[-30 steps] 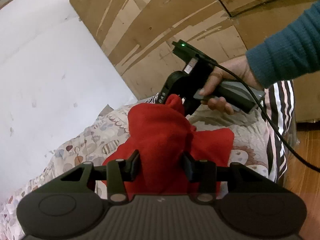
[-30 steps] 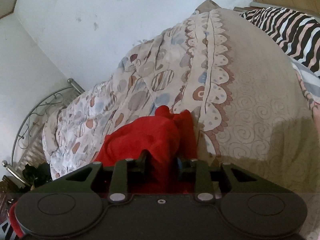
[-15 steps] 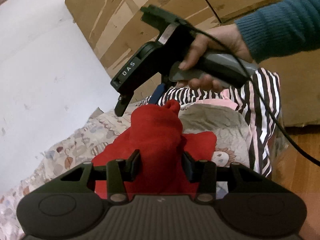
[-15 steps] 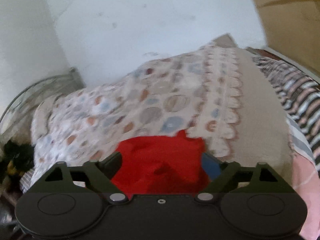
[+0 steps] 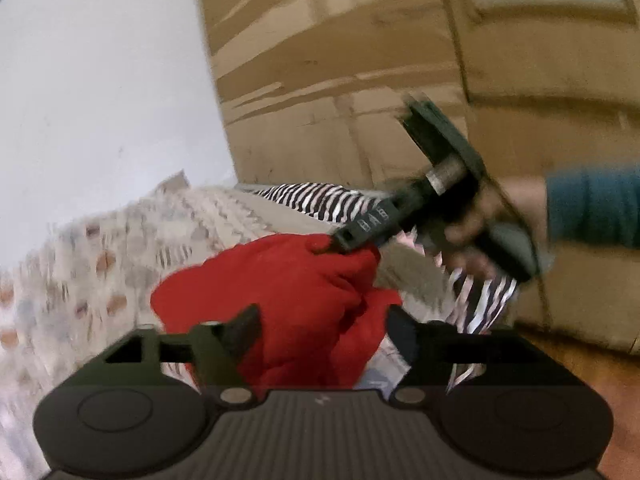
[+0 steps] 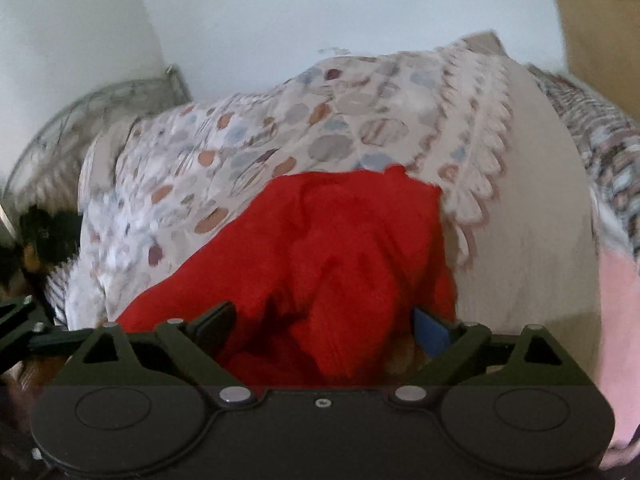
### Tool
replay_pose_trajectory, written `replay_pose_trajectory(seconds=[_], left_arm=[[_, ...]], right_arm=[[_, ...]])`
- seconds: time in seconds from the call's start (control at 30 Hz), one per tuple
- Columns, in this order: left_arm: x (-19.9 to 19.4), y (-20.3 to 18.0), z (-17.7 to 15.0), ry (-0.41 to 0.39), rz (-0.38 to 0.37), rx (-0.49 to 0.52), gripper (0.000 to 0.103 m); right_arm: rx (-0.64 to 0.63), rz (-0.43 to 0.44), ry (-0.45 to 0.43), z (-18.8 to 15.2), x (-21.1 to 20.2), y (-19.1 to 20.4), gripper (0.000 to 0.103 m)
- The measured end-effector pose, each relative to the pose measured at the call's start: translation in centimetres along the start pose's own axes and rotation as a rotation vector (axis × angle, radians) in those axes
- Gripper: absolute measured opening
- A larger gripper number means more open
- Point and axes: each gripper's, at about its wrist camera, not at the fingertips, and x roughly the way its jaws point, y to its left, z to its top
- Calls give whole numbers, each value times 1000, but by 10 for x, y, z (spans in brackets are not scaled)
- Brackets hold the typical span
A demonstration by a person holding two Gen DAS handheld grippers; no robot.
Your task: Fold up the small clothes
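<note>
two grippers are near one red piece of clothing (image 5: pixel 288 292), and it lies in a soft heap on the bed cover (image 5: pixel 120 240) with round spots. the left gripper (image 5: pixel 324 328) has its jaws opening right now. the red cloth shows between them, but the pads do not seem to squeeze it, though the picture is blurry. the right gripper (image 6: pixel 324 324) also has its jaws opening, already very wide, with the red cloth (image 6: pixel 320 264) showing between the pads and nothing pinched.

in the left view the right gripper (image 5: pixel 344 240) is on the far right side, held by a hand (image 5: pixel 480 220) in a blue-green sleeve (image 5: pixel 592 204), with its tip at the far edge of the red cloth. i think both grippers are letting go so the cloth can stay down on the bed, maybe after a fold, and then be picked up at a new spot.

a striped cloth (image 5: pixel 316 200) lies farther away, in front of a brown wooden wall (image 5: pixel 360 80). i see no box, basket or bin here, so nothing is inside anything. the red cloth just sits on top of the bed.
</note>
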Motion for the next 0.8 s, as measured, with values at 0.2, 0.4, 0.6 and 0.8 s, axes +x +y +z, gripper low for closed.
replay_pose_trajectory(seconds=[0.2,0.4,0.6,0.8], left_arm=[[-10,65,2,2,53,-372,94],[33,121,-15,117,3,-661,90],[44,128,-39,133,-42,-710,89],[45,113,-47,134,-13,-692,89]], right_arm=[[34,-22,-97,-23,-1,-2,95],[-39,-124,-222,-38,-11,16,95],[-37,-212,-326,-52,-29,27,95],[146,-158,-429,-82,-54,30,95]])
